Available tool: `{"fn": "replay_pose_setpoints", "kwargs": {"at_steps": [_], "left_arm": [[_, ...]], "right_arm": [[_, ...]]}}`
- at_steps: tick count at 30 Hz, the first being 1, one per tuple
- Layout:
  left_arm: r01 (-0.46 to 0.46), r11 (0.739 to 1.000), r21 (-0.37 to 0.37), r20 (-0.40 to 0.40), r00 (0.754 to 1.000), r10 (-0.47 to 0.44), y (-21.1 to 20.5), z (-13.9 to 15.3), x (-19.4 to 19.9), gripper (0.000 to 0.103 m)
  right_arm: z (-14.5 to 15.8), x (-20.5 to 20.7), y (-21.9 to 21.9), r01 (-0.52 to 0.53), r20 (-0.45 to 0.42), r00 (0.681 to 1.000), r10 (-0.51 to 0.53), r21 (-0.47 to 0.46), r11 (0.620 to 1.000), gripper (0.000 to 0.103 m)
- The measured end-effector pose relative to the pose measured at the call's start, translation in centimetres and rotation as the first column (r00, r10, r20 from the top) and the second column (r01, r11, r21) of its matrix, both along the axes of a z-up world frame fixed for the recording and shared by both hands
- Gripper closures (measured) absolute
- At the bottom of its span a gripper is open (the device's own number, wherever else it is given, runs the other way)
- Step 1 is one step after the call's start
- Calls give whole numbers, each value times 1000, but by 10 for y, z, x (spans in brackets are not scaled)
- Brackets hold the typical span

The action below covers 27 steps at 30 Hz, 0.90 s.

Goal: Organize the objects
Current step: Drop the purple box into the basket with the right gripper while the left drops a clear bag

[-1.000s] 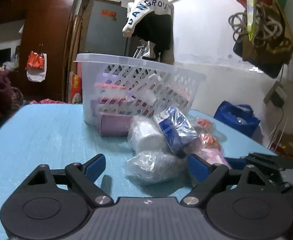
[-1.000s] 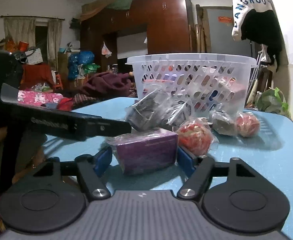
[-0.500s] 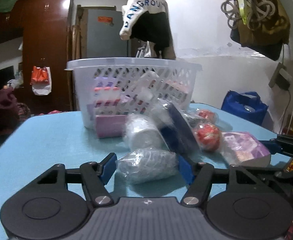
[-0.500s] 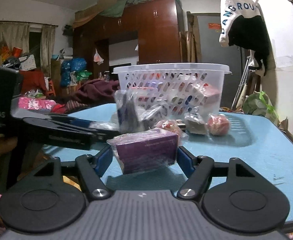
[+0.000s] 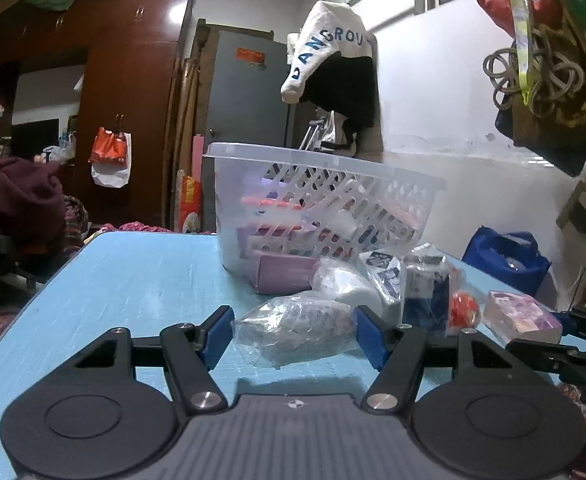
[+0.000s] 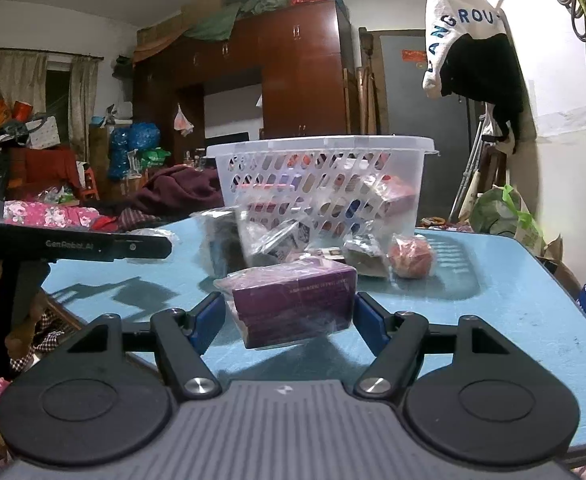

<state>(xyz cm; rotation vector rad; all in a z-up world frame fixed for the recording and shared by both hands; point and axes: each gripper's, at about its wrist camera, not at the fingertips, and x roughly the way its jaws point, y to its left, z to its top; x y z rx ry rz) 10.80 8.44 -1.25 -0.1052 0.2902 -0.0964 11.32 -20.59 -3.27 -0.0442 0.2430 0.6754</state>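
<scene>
A clear plastic-wrapped packet [image 5: 297,330] is pinched between the blue pads of the left gripper [image 5: 296,336], low over the blue bench [image 5: 133,280]. A purple wrapped box [image 6: 293,304] is clamped by the right gripper [image 6: 289,322] near the bench's front edge. Behind both, a white perforated basket [image 6: 321,184] holding packets is seen toward the far edge, with loose wrapped items [image 6: 409,256] just before it.

Left hand-held gripper [image 5: 295,334] and right hand-held gripper [image 6: 289,316], each clamped on a packet.
</scene>
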Motion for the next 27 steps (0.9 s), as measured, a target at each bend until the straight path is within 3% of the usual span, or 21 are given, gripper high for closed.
{"fn": "replay_pose_setpoints", "kwargs": {"at_steps": [9,12,16,19,22,23,24,25,26,27], "left_arm": [[29,996,-79,74,997,-23,10,8,-1,34],[57,992,-114,124,991,-43,15,33,12,34],[68,989,-129,168,985,-46,11,92,57,34],[47,989,-141,121,992,-30,6,124,108,34],[25,993,-117,41,999,-20,1,130,153,31],[17,995,-102,30,999,-14,0,128,164,27],[-6,996,-86,5,1000,6,-1,125,173,13],[-26,997,-79,-14,1000,25,0,122,176,8],[-29,997,-77,-8,1000,29,0,118,174,8],[-21,997,-79,11,1000,22,0,116,168,8]], "right_arm": [[24,5,-11,10,42,999,-12,47,999,30],[46,18,-5,16,84,996,-20,47,999,30],[102,63,18,35,165,985,-45,63,997,30],[129,111,44,57,165,985,-59,18,998,30],[131,145,62,55,152,987,-51,-25,998,30],[130,151,66,55,154,987,-50,-27,998,29],[128,154,68,58,154,987,-53,-29,998,18],[127,156,69,76,144,987,-70,-40,996,8],[125,154,67,102,134,986,-97,-35,994,0],[123,151,60,113,124,986,-111,-13,993,0]]}}
